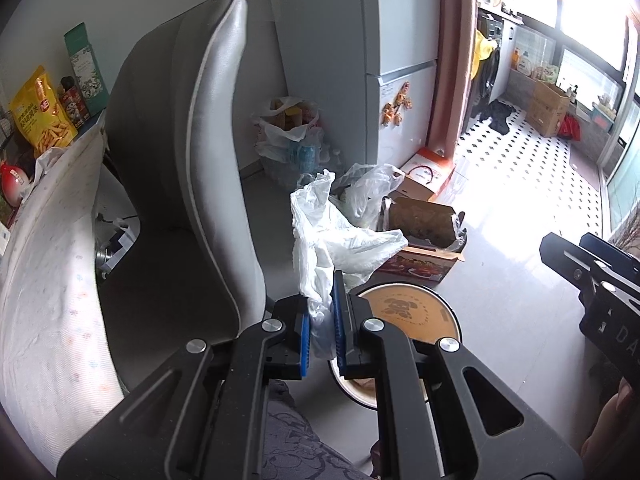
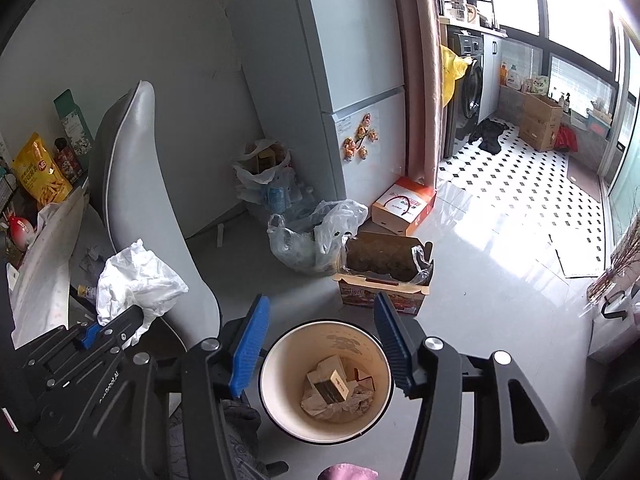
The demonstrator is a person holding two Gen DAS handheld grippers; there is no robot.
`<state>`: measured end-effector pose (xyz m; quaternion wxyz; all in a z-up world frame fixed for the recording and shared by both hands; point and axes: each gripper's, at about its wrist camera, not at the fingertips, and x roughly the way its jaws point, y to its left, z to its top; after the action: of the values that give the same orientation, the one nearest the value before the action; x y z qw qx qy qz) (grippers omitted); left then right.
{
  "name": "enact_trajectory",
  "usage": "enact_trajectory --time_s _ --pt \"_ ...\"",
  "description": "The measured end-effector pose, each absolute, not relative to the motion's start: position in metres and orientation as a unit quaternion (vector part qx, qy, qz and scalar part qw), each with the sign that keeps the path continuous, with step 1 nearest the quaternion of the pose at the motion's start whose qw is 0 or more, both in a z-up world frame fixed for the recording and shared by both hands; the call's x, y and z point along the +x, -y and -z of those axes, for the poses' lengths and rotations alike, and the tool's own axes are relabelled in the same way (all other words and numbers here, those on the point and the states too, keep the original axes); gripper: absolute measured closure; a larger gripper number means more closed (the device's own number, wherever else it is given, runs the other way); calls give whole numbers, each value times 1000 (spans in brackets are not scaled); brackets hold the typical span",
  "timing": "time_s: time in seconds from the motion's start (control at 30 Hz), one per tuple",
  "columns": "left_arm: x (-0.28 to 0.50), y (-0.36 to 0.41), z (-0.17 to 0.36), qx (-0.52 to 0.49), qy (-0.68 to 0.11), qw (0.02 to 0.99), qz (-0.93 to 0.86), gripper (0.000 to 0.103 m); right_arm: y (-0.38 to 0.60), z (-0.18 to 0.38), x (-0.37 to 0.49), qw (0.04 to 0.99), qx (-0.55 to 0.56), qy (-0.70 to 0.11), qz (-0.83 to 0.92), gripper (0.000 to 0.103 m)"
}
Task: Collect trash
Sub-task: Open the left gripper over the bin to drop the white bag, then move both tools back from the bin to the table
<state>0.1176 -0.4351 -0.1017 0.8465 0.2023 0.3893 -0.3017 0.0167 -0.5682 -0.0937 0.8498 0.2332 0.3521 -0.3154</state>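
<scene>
My left gripper is shut on a crumpled white plastic bag, held up beside the grey chair back and above the floor; the bag also shows in the right wrist view. A round cream trash bin stands on the floor below, holding a small box and crumpled paper; the left wrist view shows it under its patterned lid. My right gripper is open, its blue pads on either side of the bin's rim. The right gripper also appears at the right edge of the left wrist view.
A grey chair stands at the left by a cluttered table with snack bags. Plastic bags, cardboard boxes and a white fridge stand ahead. A tiled balcony lies at the far right.
</scene>
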Motion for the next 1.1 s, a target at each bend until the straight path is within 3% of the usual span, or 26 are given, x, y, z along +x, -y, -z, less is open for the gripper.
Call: enact_trajectory --time_s 0.4,0.43,0.5,0.6,0.77,0.87,1.1 --pt "73 484 117 224 -412 790 394 90 591 88 -51 819 238 -346 392 42" --pt "71 486 119 223 -418 785 399 86 594 89 -58 814 241 -344 402 42" --pt "68 487 118 219 -420 781 406 66 599 88 -69 807 244 -338 419 42" --pt "66 482 113 213 -412 790 401 51 605 86 -80 802 250 -330 431 42" --pt "69 474 105 207 -408 798 392 48 604 80 -85 806 251 -320 431 42" --pt "71 466 98 205 -399 807 384 39 600 76 -83 811 248 -317 425 41" --pt "71 440 67 193 -360 836 366 16 579 51 -78 832 230 -297 408 21"
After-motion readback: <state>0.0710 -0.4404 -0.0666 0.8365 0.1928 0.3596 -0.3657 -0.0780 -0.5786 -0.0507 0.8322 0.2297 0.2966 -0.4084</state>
